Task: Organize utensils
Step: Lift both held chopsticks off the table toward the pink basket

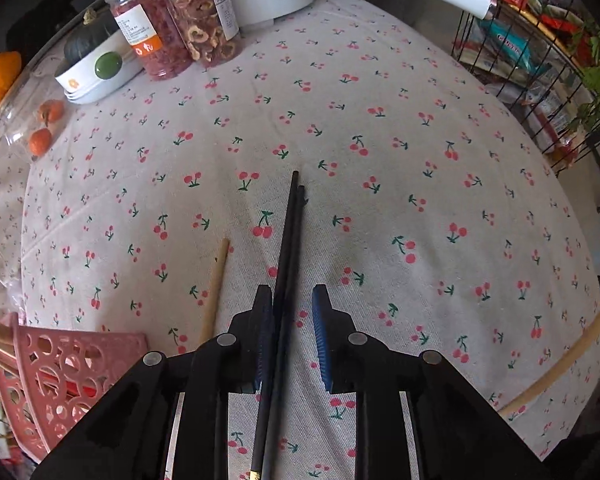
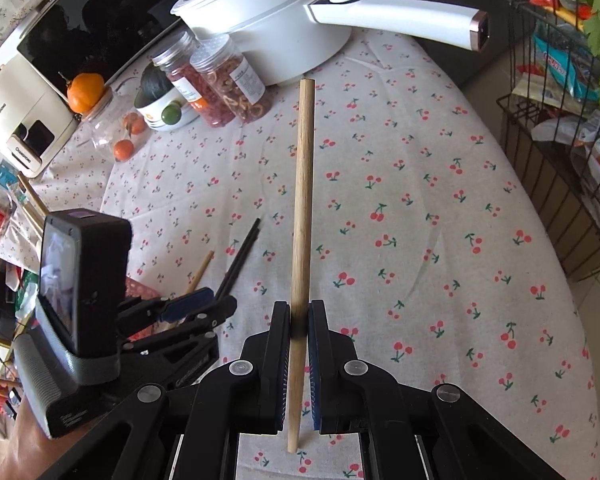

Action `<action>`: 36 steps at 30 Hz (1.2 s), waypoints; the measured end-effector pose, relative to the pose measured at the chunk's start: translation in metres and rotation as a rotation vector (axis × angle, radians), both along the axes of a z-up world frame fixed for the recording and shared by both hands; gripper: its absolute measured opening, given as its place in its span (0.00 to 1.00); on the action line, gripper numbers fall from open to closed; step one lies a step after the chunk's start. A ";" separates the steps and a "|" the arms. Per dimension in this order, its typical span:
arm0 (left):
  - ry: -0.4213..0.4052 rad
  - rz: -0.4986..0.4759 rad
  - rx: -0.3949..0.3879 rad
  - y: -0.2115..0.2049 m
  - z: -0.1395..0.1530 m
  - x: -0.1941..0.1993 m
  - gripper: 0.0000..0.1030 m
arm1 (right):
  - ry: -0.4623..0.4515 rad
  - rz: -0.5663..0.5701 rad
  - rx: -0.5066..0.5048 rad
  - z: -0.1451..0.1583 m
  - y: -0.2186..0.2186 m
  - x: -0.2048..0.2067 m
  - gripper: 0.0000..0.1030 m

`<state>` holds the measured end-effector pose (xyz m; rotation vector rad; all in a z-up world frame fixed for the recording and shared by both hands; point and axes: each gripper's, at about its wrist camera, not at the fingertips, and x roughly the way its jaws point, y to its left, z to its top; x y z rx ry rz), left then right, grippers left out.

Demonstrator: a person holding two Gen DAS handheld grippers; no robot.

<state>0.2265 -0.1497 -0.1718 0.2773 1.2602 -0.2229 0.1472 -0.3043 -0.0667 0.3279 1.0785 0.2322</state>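
My left gripper [image 1: 289, 300] is open, its jaws astride a pair of black chopsticks [image 1: 288, 236] that lie on the cherry-print tablecloth [image 1: 380, 160] and rest against the left pad. A wooden chopstick [image 1: 216, 288] lies just left of them. My right gripper [image 2: 299, 312] is shut on a long wooden stick [image 2: 302, 200] that points forward above the cloth. The right wrist view shows the left gripper [image 2: 204, 300] low at left, over the black chopsticks [image 2: 240, 256] and the wooden chopstick [image 2: 202, 266]. A pink perforated basket [image 1: 60, 364] sits at lower left.
Two jars of dried fruit [image 1: 180, 28], a white tin [image 1: 96, 68], a white pot with a long handle [image 2: 268, 20] and a glass jar of oranges [image 2: 120, 132] stand at the back. A black wire rack [image 2: 560, 160] of packets lines the right edge.
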 end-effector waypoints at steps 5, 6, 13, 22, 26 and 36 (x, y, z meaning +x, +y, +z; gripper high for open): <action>0.041 0.029 -0.041 0.009 -0.005 0.011 0.21 | -0.007 0.023 -0.017 0.001 0.005 0.006 0.04; 0.047 0.027 -0.051 0.010 -0.006 0.011 0.19 | -0.008 0.027 -0.019 0.001 0.007 0.007 0.04; -0.017 -0.002 -0.080 0.017 0.009 -0.022 0.11 | -0.013 0.028 -0.029 0.001 0.008 0.008 0.04; -0.230 -0.105 -0.248 0.040 0.096 -0.107 0.11 | -0.092 0.040 -0.065 0.020 0.018 -0.006 0.04; -0.323 -0.119 -0.304 0.062 0.133 -0.144 0.11 | -0.145 0.066 -0.083 0.034 0.033 -0.016 0.04; -0.560 -0.045 -0.444 0.138 0.214 -0.178 0.11 | -0.311 0.157 -0.122 0.081 0.076 -0.042 0.04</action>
